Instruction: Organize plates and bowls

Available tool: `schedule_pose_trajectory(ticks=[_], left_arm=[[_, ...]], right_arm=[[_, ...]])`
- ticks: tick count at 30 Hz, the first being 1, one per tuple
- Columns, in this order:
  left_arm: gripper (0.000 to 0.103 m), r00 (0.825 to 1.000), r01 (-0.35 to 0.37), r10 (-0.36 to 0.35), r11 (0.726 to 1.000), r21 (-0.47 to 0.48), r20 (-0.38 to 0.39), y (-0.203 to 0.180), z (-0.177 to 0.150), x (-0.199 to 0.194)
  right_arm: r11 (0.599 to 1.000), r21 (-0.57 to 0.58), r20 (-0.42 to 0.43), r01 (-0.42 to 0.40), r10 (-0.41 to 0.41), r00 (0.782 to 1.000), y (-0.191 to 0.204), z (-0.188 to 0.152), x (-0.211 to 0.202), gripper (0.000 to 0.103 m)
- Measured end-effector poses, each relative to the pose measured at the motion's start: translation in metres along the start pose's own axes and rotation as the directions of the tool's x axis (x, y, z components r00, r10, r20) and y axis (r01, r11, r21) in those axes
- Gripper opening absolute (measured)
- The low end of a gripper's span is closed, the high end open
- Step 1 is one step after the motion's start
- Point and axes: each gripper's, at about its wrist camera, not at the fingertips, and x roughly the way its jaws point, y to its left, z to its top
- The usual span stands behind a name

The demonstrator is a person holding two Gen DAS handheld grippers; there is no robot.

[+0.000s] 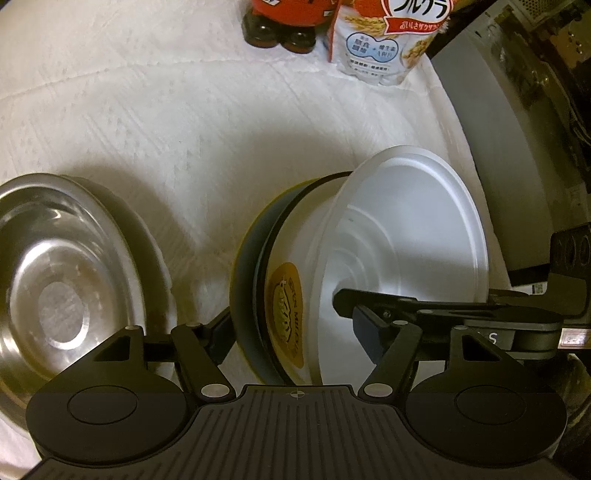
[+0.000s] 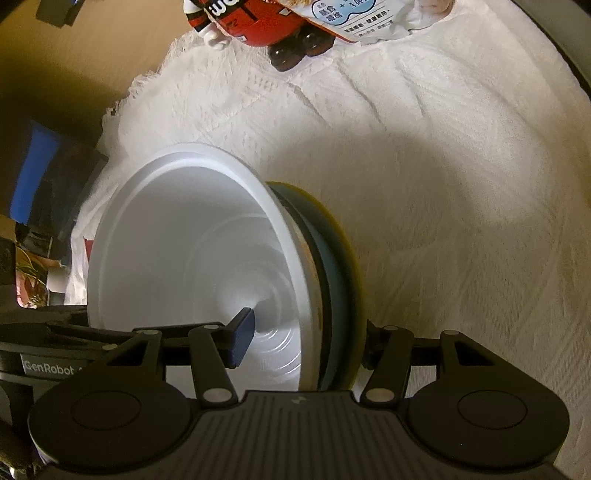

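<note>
My left tongs [image 1: 295, 325] and right tongs [image 2: 306, 339] both straddle the stacked bowls [image 1: 399, 236] on the cloth [image 1: 184, 129]. A steel bowl [image 1: 62, 280] lies left of the stack. Far behind stand a toy [image 1: 284, 22] and, right of it, a packet [image 1: 384, 40].

White bowl [image 1: 402, 236] nested, apparently, in a dark, yellow-rimmed bowl [image 1: 251, 258]; steel bowl [image 1: 62, 280] apart.

Round shiny steel bowl [image 1: 55, 288] cut off by left edge. Red toy figure [image 1: 284, 18] and white cereal bag [image 1: 384, 40] cropped at top. Dark blue yellow-edged plate [image 2: 338, 280] mostly hidden behind white plastic bowl [image 2: 192, 251]; far fingers unseen.
</note>
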Motion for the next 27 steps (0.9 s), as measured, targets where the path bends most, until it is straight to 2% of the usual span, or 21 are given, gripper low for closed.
schedule_pose_trajectory(ticks=[12, 21, 27], left_arm=[[0.071, 1.0, -0.011, 0.011, 1.0, 0.002, 0.008, -0.003, -0.001, -0.005], [0.071, 0.999, -0.011, 0.011, 1.0, 0.016, 0.04, -0.009, 0.0, -0.024], [0.071, 0.999, -0.01, 0.009, 1.0, 0.01, 0.049, 0.004, 0.001, -0.064]], right_arm=[[0.999, -0.035, 0.017, 0.025, -0.024, 1.0, 0.006, -0.003, -0.005, 0.056], [0.998, -0.053, 0.042, 0.023, -0.02, 0.999, 0.018, 0.001, -0.02, 0.056], [0.995, -0.095, 0.033, 0.024, -0.021, 0.999, 0.059, 0.008, -0.031, 0.056]])
